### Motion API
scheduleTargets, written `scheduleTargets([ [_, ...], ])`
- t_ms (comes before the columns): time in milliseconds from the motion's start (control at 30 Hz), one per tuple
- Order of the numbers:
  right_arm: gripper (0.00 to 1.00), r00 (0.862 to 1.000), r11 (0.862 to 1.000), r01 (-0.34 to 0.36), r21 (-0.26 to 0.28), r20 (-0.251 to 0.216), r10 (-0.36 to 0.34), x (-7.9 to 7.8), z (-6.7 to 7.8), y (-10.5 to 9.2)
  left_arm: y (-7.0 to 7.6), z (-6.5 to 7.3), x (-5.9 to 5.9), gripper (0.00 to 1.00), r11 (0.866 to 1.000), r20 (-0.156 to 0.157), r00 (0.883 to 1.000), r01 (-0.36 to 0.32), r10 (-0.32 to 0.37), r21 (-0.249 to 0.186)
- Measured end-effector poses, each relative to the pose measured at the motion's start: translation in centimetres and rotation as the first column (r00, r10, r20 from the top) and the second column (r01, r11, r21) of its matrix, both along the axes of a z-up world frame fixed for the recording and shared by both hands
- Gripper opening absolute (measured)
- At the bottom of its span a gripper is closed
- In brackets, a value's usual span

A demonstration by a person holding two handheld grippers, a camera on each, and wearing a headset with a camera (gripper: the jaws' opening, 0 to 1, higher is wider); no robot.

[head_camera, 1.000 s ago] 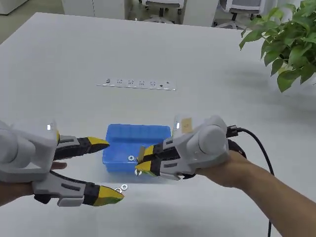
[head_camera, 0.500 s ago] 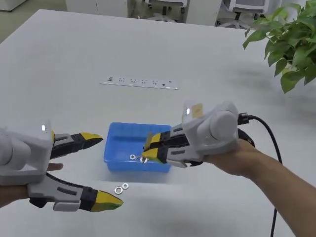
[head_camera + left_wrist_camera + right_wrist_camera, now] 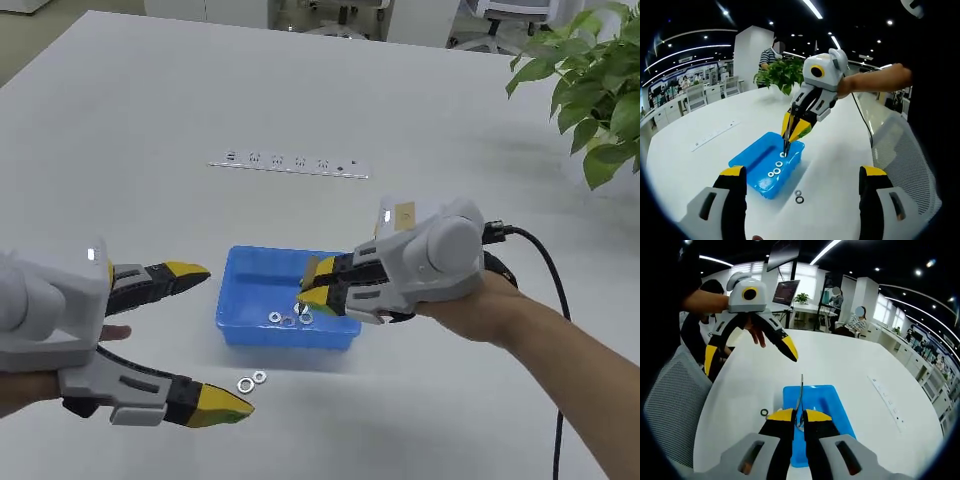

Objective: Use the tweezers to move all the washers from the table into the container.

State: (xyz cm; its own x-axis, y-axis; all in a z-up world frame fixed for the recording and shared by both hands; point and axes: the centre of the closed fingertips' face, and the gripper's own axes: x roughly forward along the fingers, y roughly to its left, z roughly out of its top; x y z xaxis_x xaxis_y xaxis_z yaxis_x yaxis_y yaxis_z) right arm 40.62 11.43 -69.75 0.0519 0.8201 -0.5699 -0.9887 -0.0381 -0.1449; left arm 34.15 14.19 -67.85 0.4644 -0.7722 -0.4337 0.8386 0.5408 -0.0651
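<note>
Right gripper [image 3: 318, 287] clenched on thin metal tweezers [image 3: 800, 395] above blue plastic container [image 3: 255, 285]; left gripper [image 3: 212, 340] released; two washers [image 3: 252, 381] beside near rim.

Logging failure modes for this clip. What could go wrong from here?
1. The tweezers, pinched in the right tongs, hang over the container; they may twist in the grip.
2. Two washers on the table lie close together; the tips may flick one away.

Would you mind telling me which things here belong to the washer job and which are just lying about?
Job: tweezers, loose washers, blue container, right gripper.
Lying about: power strip, potted plant.
</note>
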Motion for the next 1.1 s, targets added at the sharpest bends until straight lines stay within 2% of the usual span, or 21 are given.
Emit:
scheduleTargets([
  [467,0.08,0.999,1.0,-0.003,-0.027,-0.038,0.002,0.9,-2.5,0.4,-0.2,0.0,1.3,0.98,1.0,0.004,1.0,0.013,-0.013,0.004],
  [800,0.08,0.998,0.999,-0.02,-0.05,-0.055,0.017,1.0,-4.1,0.3,-0.9,0.4,2.6,0.95,0.999,0.01,0.999,0.042,-0.042,0.001],
  [1000,0.08,0.998,0.998,-0.023,-0.061,-0.06,0.02,1.1,-4.8,0.2,-1.4,0.5,3.6,0.91,0.998,0.02,0.998,0.065,-0.065,0.004],
  [1100,0.08,0.998,0.998,-0.023,-0.062,-0.067,0.018,1.1,-4.9,0.2,-1.7,0.4,3.9,0.86,0.996,0.017,0.996,0.086,-0.086,0.003],
])
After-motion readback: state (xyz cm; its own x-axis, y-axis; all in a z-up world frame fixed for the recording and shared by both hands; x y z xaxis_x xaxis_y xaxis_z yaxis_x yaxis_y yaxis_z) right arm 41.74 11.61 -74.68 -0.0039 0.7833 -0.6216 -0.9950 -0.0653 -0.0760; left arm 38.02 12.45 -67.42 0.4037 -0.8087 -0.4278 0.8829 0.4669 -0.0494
